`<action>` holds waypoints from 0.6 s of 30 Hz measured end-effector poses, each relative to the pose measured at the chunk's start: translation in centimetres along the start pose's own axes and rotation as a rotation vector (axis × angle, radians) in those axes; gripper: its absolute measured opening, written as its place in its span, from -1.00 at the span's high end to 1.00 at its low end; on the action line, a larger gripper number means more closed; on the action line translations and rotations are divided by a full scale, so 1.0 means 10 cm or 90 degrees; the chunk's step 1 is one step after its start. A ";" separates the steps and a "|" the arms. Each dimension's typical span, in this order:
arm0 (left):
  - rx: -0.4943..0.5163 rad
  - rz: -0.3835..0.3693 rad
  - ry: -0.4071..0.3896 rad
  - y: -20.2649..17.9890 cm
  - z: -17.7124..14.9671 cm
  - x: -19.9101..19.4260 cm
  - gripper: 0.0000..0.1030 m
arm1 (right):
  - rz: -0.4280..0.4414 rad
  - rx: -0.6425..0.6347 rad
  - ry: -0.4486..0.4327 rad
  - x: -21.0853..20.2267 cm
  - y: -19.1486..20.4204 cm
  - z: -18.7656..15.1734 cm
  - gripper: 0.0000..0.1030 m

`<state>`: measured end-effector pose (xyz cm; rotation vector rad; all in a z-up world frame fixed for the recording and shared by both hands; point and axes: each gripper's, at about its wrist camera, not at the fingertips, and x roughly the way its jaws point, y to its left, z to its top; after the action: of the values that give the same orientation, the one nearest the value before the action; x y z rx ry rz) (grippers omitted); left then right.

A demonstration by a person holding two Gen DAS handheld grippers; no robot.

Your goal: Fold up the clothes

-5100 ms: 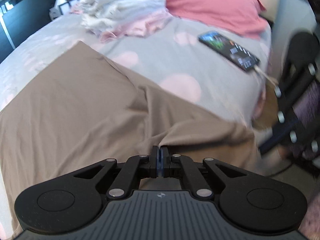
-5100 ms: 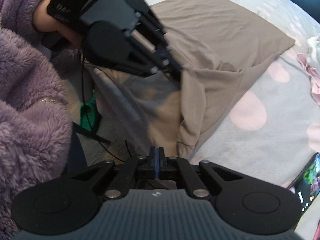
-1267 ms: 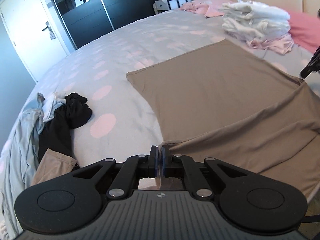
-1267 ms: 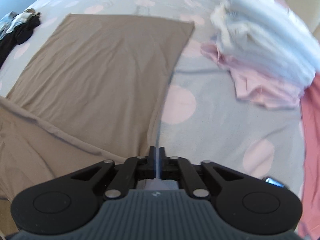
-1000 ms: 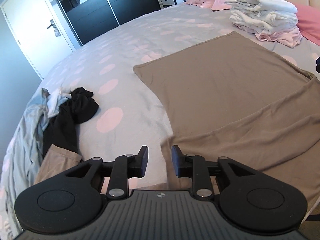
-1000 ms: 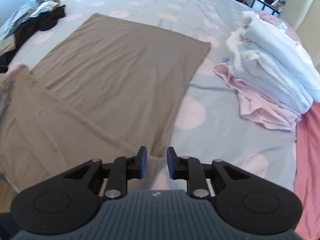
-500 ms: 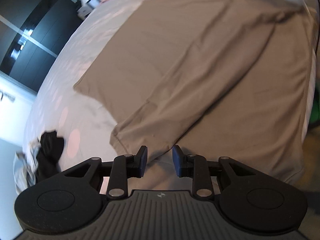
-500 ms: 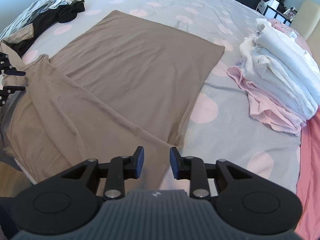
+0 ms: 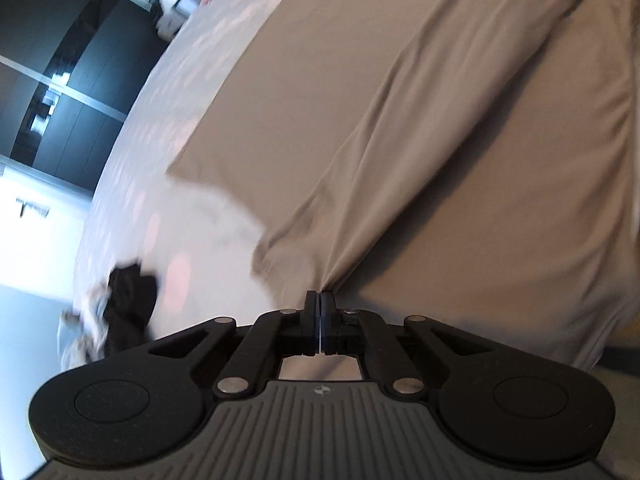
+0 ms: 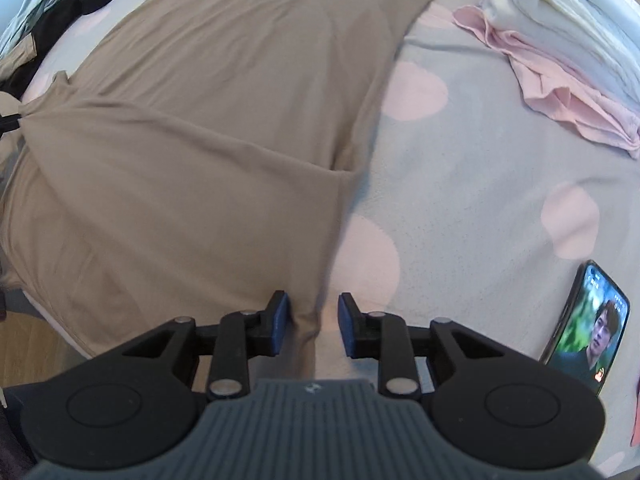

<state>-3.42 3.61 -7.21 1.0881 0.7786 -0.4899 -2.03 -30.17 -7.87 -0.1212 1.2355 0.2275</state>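
Since half a sec ago the left gripper (image 9: 320, 300) has gone from parted fingers to clenched – its fingers have just been closing and now pinch a bunched corner of the tan garment (image 9: 460, 152), cloth pulled into a tight peak right at the tips. Both grippers also sit lower and closer to the fabric than a sec ago, and the left view is rolled, so the bed (image 9: 172, 184) runs at a slant.

Right gripper (image 10: 313, 320): fingers parted, blue pads (image 10: 280, 322) either side of the garment's near edge – a narrow fold of tan cloth stands betw. them, pads not pressing on it.

Tan garment lies spread flat on the bed w/ its near part folded over toward the middle, near edge hanging past the bed's edge. Grey bedcover (image 10: 480, 160) w/ pink dots shows beside the garment. Stack of white and pink folded clothes (image 10: 560, 52) sits well apart from the garment, far right. Phone (image 10: 588, 324) w/ lit screen lies near the right gripper. Dark and grey clothes pile (image 10: 60, 4) sits beyond the garment's far left corner.
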 end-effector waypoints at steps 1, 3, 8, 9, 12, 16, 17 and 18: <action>-0.012 -0.005 0.002 0.02 -0.01 0.00 1.00 | 0.000 0.001 0.001 0.00 0.00 0.00 0.42; -0.017 -0.004 0.001 0.02 -0.02 -0.04 1.00 | -0.011 -0.010 0.002 -0.01 0.04 0.00 0.42; 0.000 -0.003 -0.023 -0.06 -0.01 -0.18 0.58 | -0.021 -0.028 -0.034 -0.20 0.09 -0.02 0.38; -0.003 -0.005 -0.028 -0.03 0.00 -0.19 0.48 | -0.023 -0.025 -0.041 -0.23 0.08 0.00 0.38; -0.065 -0.029 -0.048 0.14 0.04 -0.21 0.42 | -0.028 -0.018 -0.063 -0.32 0.06 0.06 0.38; -0.182 -0.056 -0.078 0.49 0.12 -0.22 0.32 | -0.032 -0.005 -0.087 -0.39 0.01 0.18 0.33; -0.196 -0.058 -0.080 0.57 0.15 -0.20 0.31 | -0.031 -0.003 -0.090 -0.40 0.00 0.22 0.29; -0.203 -0.064 -0.076 0.63 0.18 -0.15 0.31 | -0.031 -0.002 -0.093 -0.40 -0.01 0.26 0.25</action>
<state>0.59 4.50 -1.85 0.7201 0.7773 -0.4913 -0.90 -30.13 -3.27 -0.1344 1.0856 0.1927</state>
